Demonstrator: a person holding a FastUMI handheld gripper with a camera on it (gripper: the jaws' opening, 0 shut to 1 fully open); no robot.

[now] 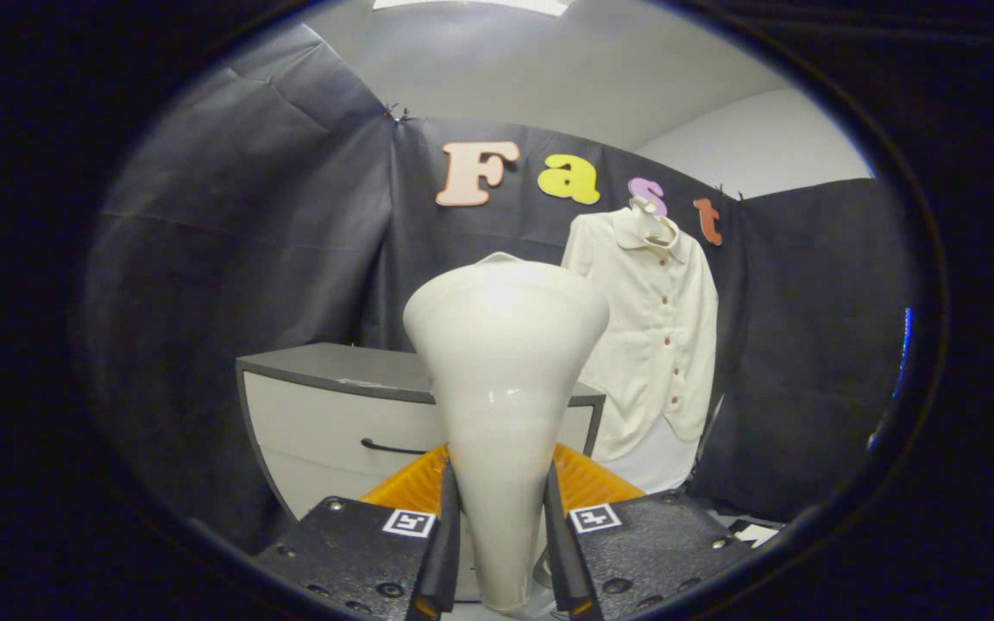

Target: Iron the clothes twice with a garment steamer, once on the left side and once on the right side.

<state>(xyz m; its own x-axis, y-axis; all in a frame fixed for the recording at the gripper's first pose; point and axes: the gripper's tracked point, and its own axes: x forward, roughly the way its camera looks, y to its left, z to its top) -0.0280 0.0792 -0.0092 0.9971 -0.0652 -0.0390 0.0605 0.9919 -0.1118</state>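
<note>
A white garment steamer (504, 379) stands upright between my fingers, its wide head flaring above them. My gripper (501, 517) is shut on the steamer's narrow handle, and both orange-backed fingers (445, 526) press on its sides. Beyond the steamer and to its right, a cream button-up shirt (657, 336) hangs on a hanger against the black cloth wall, some way off. The steamer's head covers part of the shirt's left side.
A grey-topped cabinet (333, 405) with a white drawer front and a dark handle stands ahead on the left, behind the steamer. Black cloth walls close in the booth on the left, back and right. A pale panel (657, 461) hangs below the shirt's hem.
</note>
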